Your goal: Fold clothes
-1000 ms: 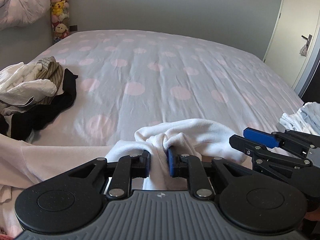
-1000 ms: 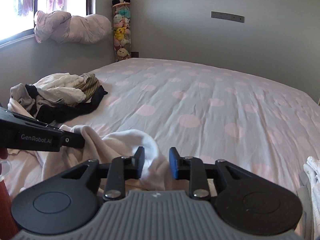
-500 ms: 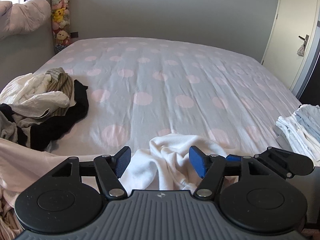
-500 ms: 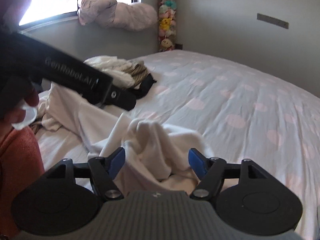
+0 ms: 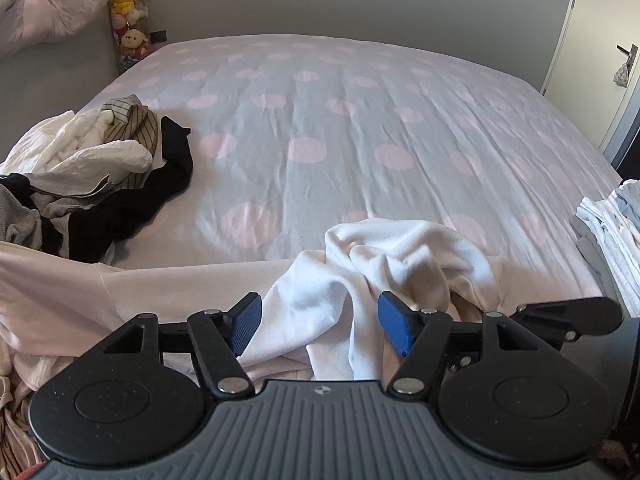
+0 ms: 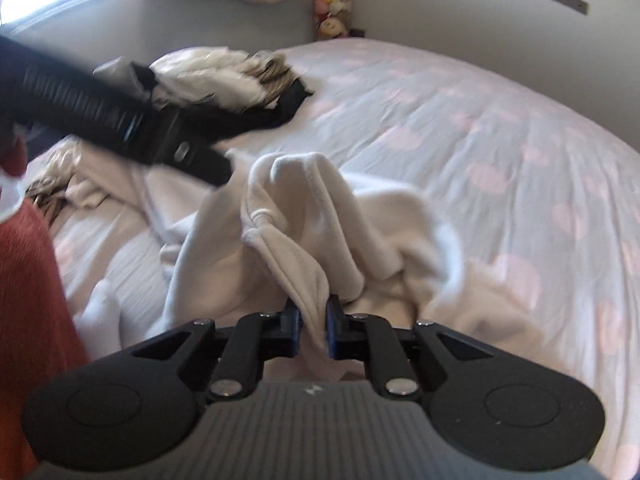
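The step in hand looks like taking up a crumpled white garment (image 5: 404,256) from the near edge of the bed (image 5: 320,120) so it can be spread out for folding. The right tongs (image 6: 313,322) are closing, with a gathered fold of that white cloth already pinched between their blue pads. The left tongs (image 5: 320,326) stand wide open, their pads on either side of a hanging strip of the same garment without pressing on it. Next, I judge, the left tongs need to find a separate edge or corner and close on it, then both hands must draw apart to pull the cloth flat. The left wrist view alone shows a neat stack of folded clothes (image 5: 612,240) at the bed's right edge and the door; the right wrist view alone shows the pinch itself, the left tool's black body and a red sleeve (image 6: 28,320). Both show the unsorted pile (image 5: 92,176) to the left.
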The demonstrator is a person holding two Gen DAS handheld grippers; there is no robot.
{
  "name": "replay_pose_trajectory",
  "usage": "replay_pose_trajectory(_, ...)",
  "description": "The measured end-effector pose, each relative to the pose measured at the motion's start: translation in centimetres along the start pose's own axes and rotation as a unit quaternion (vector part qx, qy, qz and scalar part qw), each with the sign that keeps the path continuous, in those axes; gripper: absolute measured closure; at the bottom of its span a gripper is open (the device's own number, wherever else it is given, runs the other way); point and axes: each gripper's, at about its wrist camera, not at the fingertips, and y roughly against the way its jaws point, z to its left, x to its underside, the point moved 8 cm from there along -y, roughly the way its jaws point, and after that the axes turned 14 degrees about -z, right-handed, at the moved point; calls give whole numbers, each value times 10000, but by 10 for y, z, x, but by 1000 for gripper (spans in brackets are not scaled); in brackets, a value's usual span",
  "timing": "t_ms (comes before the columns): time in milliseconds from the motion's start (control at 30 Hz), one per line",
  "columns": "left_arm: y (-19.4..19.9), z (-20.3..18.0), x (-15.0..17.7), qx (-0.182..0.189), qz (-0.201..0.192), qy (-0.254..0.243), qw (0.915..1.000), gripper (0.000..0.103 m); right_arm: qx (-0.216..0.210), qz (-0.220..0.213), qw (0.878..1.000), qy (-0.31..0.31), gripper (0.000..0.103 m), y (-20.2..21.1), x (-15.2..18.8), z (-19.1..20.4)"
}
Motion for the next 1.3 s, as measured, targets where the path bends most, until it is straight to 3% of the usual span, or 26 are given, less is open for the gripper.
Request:
replay_pose_trajectory(200,-3,4,0,2,-1,-30,10000,40,684,-500,9962,-183,90,11,-32,-53)
replay_pose_trajectory(500,-17,-8,13,147,187,-490,9985,40,1585,-612,9841,-517,90,20,-27,-128)
replay_pose_trajectory(733,-26,-31,23,411,270,-854,9951,40,1460,-460,9844,-866,88,18,-12,-145)
replay_pose_trajectory(800,-28,-37,26,461,289,-979,9937,40,1467,-477,9838,-909,82,21,-11,-146)
replay_pose_trajectory(867,-31,-39,30,478,354,-1058,9926,40,1484,-550,9832,-904,69,26,-12,-145)
replay_pose_trajectory(1000,-36,-38,34,434,502,-1124,9914,40,1271,-659,9872,-700,65,39,-18,-131)
replay_pose_trajectory(1167,-26,-24,13,444,438,-1034,9927,40,953,-776,9921,-239,60,54,-28,-107)
replay_pose_trajectory(1300,-4,-7,-13,283,320,-1414,9890,40,598,-778,9951,-115,59,63,-32,-94)
